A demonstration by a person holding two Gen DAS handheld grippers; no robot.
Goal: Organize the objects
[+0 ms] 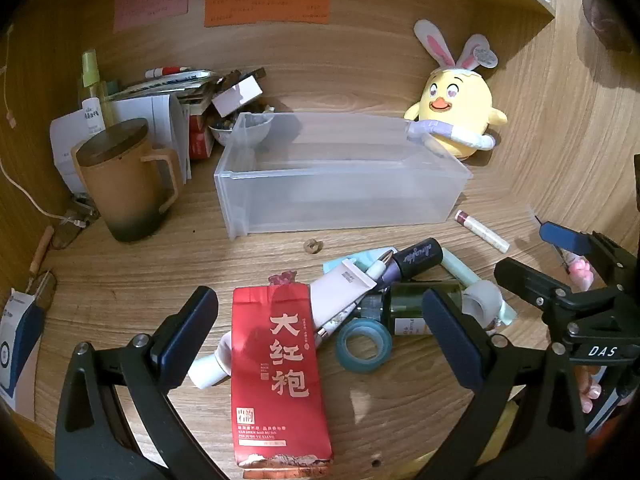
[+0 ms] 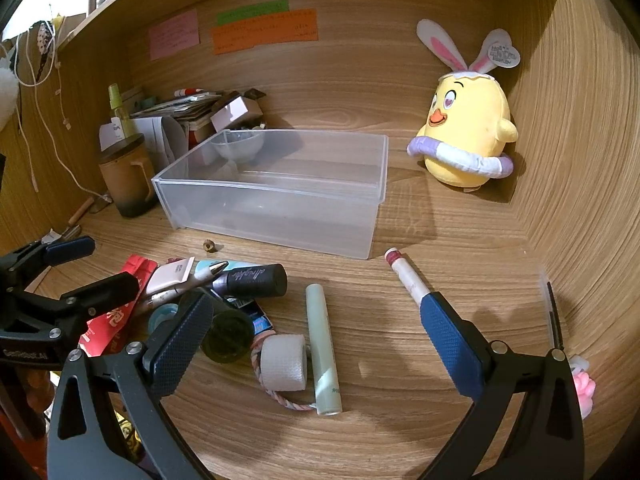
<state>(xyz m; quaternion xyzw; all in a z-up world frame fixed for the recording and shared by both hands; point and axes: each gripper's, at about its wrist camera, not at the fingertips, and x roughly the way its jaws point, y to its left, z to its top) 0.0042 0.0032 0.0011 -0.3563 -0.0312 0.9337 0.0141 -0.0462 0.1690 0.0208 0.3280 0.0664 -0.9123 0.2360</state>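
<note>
Far left on my wooden desk (image 2: 400,420) there's a brown mug (image 1: 128,184) with a dark wooden lid, sitting in front of a messy stack of papers and boxes (image 1: 172,100) with a yellow-green spray bottle (image 1: 91,76) poking up behind. Pink, green and orange sticky notes (image 2: 264,28) are on the back wall above all that.

Next over is the clear plastic bin (image 2: 276,192), the big frosted tray in the middle. Nothing in it that I can see. A little brown nut-looking thing (image 1: 312,246) lies just in front of it.

My left gripper (image 1: 320,334) is wide open, not holding anything, angled down over the pile. The red tea packet (image 1: 280,372) lies flat right between its fingers but the pads aren't touching it. Under and beside the packet: a white tube (image 1: 340,292), a pen (image 2: 200,274), a dark purple-black tube (image 2: 256,280), a blue tape ring (image 1: 363,344) and a dark green bottle (image 1: 416,308) lying on its side.

Moving right, my right gripper (image 2: 312,336) is also fully spread and empty. Between its fingers on the desk are a white foam roll (image 2: 284,362) sitting on a pastel hair tie (image 2: 280,398), and a pale green tube (image 2: 323,348) just beside it. A lip balm stick (image 2: 406,276) with a reddish end lies near the tip of the right-side finger (image 2: 452,340); can't tell if they actually touch.

Back right corner: yellow chick plush (image 2: 468,132) with bunny ears, well apart from everything. Something pink and fluffy (image 2: 584,390) peeks out at the far right edge.
</note>
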